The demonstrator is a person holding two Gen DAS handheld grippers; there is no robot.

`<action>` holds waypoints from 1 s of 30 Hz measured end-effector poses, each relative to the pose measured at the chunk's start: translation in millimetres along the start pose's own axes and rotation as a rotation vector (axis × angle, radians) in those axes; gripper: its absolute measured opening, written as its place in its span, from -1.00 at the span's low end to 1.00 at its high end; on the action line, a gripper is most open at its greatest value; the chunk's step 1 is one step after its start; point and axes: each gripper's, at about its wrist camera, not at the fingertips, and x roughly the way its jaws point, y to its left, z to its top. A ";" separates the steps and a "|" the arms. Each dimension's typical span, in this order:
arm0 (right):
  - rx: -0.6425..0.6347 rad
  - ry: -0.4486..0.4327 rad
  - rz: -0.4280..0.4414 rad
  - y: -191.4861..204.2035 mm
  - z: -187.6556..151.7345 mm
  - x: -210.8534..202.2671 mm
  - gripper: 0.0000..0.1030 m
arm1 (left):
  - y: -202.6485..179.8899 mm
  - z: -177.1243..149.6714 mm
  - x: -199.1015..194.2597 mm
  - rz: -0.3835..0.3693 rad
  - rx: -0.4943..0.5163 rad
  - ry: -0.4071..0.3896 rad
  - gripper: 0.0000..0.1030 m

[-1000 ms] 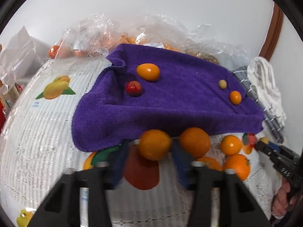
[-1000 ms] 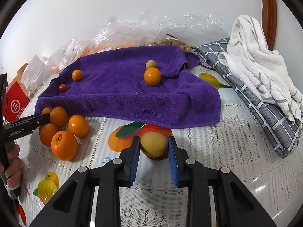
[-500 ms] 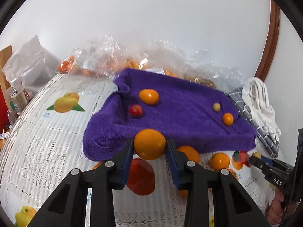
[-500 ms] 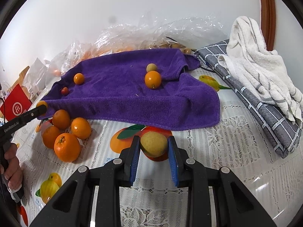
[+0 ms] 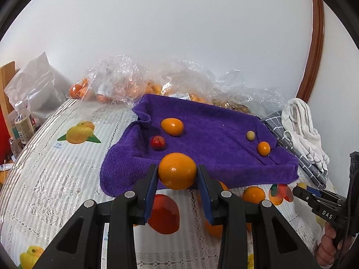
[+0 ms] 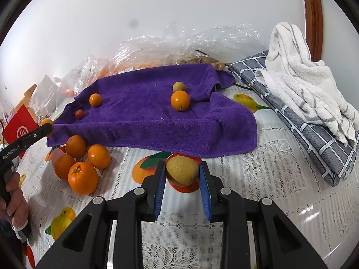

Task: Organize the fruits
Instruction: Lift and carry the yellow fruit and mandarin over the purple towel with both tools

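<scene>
The left gripper [image 5: 177, 171] has lifted an orange [image 5: 177, 170] off the table's front edge, pinched between its pads, toward the purple towel [image 5: 213, 134]. The right gripper [image 6: 182, 170] keeps pinching a yellow-brown fruit [image 6: 182, 170], so both await placing.

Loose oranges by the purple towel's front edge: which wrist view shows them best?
The right wrist view: the loose oranges sit unobstructed in a cluster of four on the tablecloth. In the left wrist view the left gripper and its held orange hide most of them; only one shows clearly.
</scene>
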 end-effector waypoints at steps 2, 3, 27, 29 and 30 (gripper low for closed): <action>0.008 -0.001 0.005 -1.7 0.0 -0.2 -0.44 | 1.0 0.7 -0.7 0.001 -0.008 -0.003 -0.35; 0.011 -0.003 0.004 -1.6 -0.2 -0.8 -0.44 | 2.4 1.1 -1.3 0.002 -0.015 -0.006 -0.35; 0.006 -0.097 0.007 12.1 31.7 -35.8 -0.44 | 17.4 6.0 -13.1 0.037 -0.075 -0.075 -0.35; 0.010 -0.098 0.009 12.9 35.2 -35.4 -0.44 | 19.0 6.0 -13.1 0.051 -0.078 -0.078 -0.35; 0.010 -0.099 0.013 13.3 37.0 -34.6 -0.44 | 20.1 6.3 -12.8 0.058 -0.081 -0.076 -0.35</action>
